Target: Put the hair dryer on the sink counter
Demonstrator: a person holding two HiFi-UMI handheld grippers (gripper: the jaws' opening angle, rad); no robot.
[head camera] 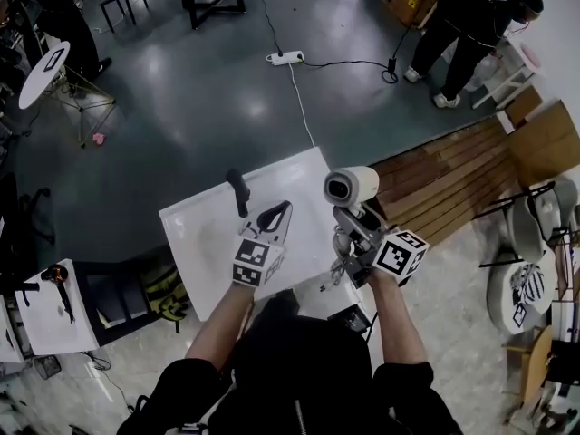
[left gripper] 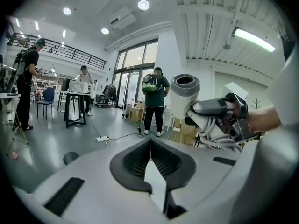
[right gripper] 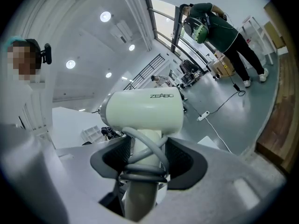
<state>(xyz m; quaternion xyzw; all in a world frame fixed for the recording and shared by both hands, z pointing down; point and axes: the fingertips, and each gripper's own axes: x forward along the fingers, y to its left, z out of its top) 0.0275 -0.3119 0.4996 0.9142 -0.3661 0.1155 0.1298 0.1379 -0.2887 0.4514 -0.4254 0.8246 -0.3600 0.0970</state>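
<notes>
A cream-white hair dryer (head camera: 352,186) with its grey cord wound round the handle is held up in the air. My right gripper (head camera: 358,220) is shut on that handle, above the right edge of the white sink counter (head camera: 204,234). In the right gripper view the barrel (right gripper: 145,111) stands above the jaws (right gripper: 144,160), which clamp the handle and cord. My left gripper (head camera: 272,217) hovers over the counter beside the black faucet (head camera: 238,191), shut and empty. In the left gripper view its pads (left gripper: 150,146) meet, and the dryer (left gripper: 185,97) shows at the right.
A second white table (head camera: 45,311) at the lower left bears a dark hair dryer (head camera: 56,279). Wooden decking (head camera: 453,179) and chairs (head camera: 521,243) lie to the right. A power strip (head camera: 285,58) with its cable is on the floor, and a person (head camera: 471,25) stands far right.
</notes>
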